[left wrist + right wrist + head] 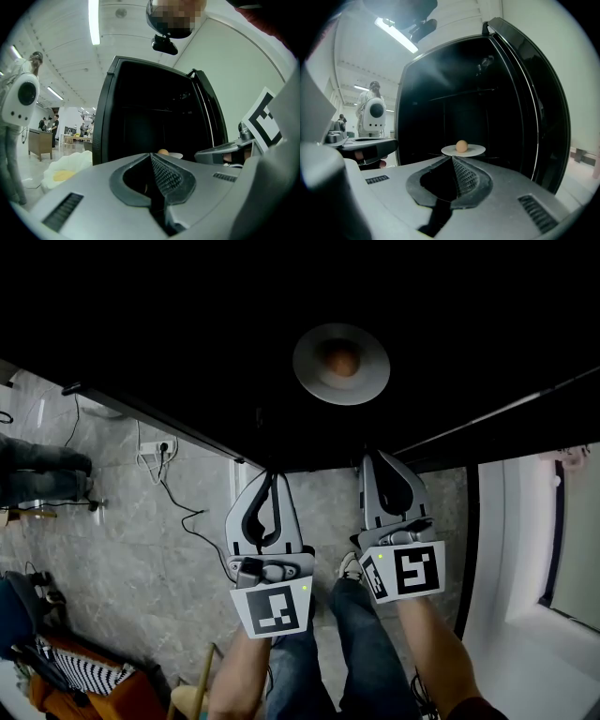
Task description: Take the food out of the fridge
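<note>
two grippers, both shut and both empty: the left gripper (272,476) and the right gripper (374,459) hang side by side before the open fridge (169,324), tips pointing in. in each gripper view the jaws meet at the tips with nothing between them.

the food (341,359), a small round tan lump, sits mid-plate (314,371) inside the dark fridge, ahead of both grippers and clear of them. from the head view it lies between the two lines of reach, closer to the right one. the right gripper view agrees: the food (461,146) stands almost dead ahead, just above the jaw tips and a touch right. in the left gripper view it only peeks over the jaws, off to the right.

i judge the right gripper the nearer. the food is round, so no long axis to line up with. the plate's rim faces me edge-on and level. the jaws must part before going in.
</note>
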Available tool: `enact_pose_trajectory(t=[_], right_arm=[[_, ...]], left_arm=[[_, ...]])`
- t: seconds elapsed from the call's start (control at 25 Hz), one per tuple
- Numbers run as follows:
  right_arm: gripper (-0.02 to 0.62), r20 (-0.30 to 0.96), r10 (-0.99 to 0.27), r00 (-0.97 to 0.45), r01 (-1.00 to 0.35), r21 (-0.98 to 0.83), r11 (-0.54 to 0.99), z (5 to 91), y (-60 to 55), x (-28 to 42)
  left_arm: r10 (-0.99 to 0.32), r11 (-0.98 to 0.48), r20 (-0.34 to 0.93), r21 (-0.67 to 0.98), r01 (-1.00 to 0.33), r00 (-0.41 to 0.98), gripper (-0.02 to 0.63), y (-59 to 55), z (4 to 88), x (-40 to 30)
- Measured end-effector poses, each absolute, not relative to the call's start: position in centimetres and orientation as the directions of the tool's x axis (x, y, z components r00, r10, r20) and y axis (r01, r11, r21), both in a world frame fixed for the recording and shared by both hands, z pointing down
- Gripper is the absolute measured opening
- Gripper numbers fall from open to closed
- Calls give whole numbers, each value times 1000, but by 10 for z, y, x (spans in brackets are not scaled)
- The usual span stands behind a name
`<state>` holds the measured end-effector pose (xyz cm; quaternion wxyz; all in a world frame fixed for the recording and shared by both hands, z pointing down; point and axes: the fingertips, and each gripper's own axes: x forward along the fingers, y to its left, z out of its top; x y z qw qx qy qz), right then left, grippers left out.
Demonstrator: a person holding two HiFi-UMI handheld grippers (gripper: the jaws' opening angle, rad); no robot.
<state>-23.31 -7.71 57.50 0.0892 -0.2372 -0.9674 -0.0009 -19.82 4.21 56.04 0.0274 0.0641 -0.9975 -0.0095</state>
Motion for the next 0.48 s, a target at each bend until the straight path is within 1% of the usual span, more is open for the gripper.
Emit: enact_pose_trajectory(t=[0.36,0.48], right_arm=[[21,165,448,-879,456,9,890,575,-74,-234],[21,166,443,-881,447,-16,894,576,-75,-237]], left_arm=[[-117,993,52,28,-116,-992,14,48,560,-201],[-113,993,53,27,-112,-992,14,49,560,-202]])
